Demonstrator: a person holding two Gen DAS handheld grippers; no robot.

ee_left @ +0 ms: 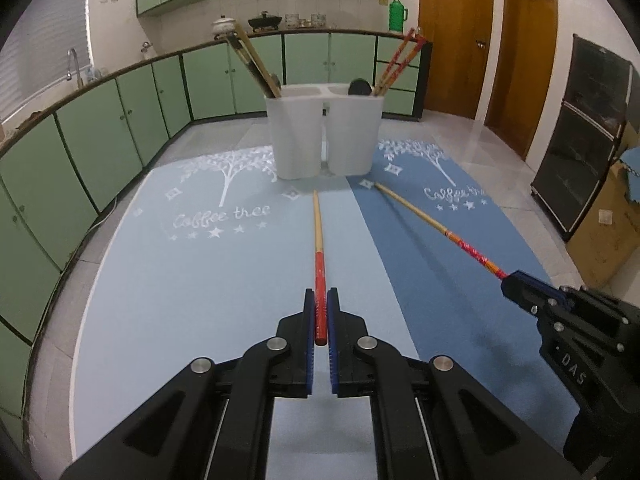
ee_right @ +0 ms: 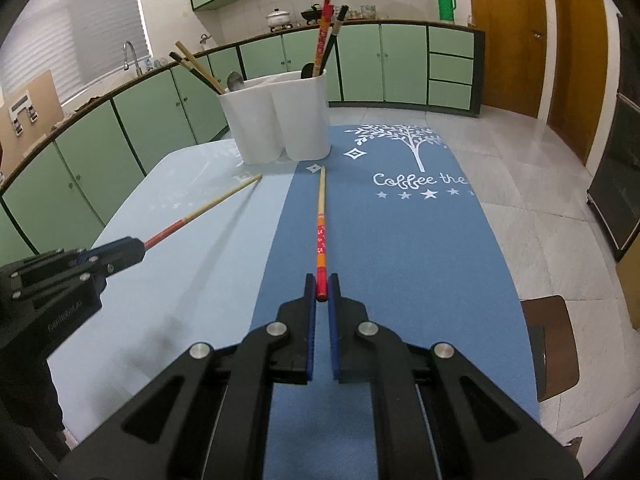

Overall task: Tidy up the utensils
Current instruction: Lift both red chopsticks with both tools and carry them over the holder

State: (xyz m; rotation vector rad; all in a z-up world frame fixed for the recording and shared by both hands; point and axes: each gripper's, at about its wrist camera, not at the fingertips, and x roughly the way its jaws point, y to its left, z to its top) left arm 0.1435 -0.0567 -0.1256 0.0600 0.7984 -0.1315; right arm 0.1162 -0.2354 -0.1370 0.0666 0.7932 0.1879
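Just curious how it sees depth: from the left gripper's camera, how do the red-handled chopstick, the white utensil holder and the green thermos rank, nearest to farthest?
1. Red-handled chopstick: clamped in the left gripper.
2. White utensil holder: straight ahead, on the mats.
3. Green thermos: far counter, right of centre.

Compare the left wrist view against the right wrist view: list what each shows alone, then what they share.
Left wrist only: a dark glass-fronted cabinet and a cardboard box at the right edge. Right wrist only: a brown chair seat beside the table and a white device on the far-left counter. Both: the white utensil holder, the green thermos, and both chopsticks, plain red-handled in the left gripper, patterned in the right gripper.
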